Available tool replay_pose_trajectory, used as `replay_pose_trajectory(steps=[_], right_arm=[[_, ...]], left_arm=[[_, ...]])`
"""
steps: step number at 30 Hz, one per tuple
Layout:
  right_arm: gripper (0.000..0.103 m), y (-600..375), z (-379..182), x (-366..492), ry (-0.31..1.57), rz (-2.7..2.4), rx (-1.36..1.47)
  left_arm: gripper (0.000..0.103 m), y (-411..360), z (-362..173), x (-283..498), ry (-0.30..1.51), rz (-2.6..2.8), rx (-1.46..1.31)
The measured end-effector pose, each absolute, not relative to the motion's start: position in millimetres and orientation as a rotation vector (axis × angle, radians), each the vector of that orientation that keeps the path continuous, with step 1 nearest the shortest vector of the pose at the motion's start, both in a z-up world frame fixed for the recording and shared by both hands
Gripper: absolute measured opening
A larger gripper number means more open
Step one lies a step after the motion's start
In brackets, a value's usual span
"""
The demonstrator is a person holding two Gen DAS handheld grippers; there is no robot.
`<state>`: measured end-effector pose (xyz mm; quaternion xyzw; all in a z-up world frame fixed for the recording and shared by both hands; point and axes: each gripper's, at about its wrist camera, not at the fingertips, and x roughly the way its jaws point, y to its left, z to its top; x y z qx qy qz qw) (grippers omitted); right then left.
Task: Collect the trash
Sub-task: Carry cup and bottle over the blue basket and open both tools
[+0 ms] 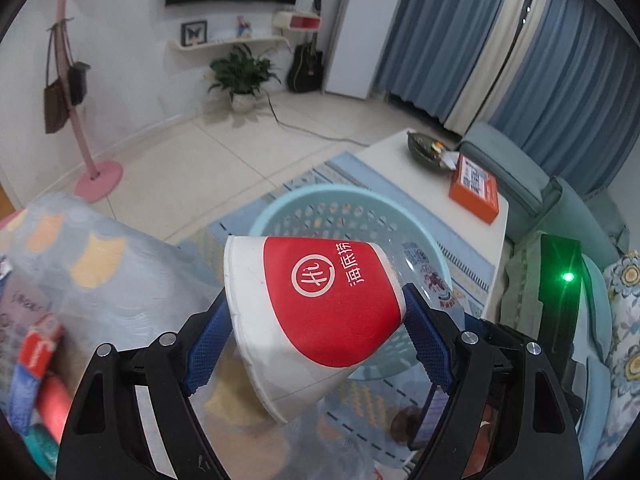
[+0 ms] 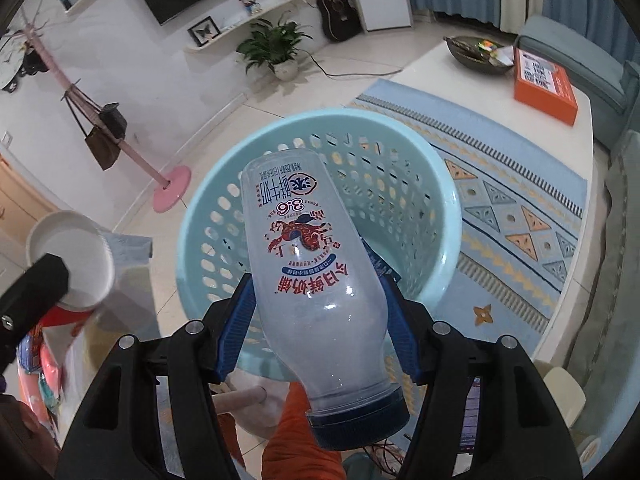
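Observation:
My left gripper [image 1: 316, 320] is shut on a red and white paper cup [image 1: 320, 312], held on its side above the near rim of a light blue perforated basket [image 1: 320, 204]. My right gripper [image 2: 316, 300] is shut on an empty clear milk bottle [image 2: 308, 264] with a dark blue cap, held cap toward me over the same basket [image 2: 448, 216]. The basket's floor looks bare in the right wrist view. The cup's open mouth [image 2: 72, 264] and the left gripper's body show at the left edge of the right wrist view. The bottle shows faintly behind the cup [image 1: 424, 268].
The basket stands on a patterned blue rug [image 2: 516, 208] beside a white low table [image 2: 440, 60] with a dark bowl [image 2: 476, 56] and an orange box [image 2: 544, 84]. A pale patterned cloth surface [image 1: 100, 264] with wrappers lies left. A pink coat stand [image 1: 96, 176], plant and guitar stand farther off.

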<state>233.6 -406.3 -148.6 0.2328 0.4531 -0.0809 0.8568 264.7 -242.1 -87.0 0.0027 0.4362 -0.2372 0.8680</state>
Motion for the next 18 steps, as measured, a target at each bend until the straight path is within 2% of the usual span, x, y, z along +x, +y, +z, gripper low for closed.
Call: replay_pose_trajectory(steps=[7, 18], right_arm=[[0.060, -418.9, -153.9, 230.5, 0.961, -0.179, 0.533], [0.063, -415.8, -122.5, 214.2, 0.896, -0.168, 0.524]], left_arm=[[0.083, -250.7, -88.1, 271.8, 0.919, -0.503, 0.007], [0.085, -232.6, -63.9, 249.5, 0.850, -0.522, -0.045]])
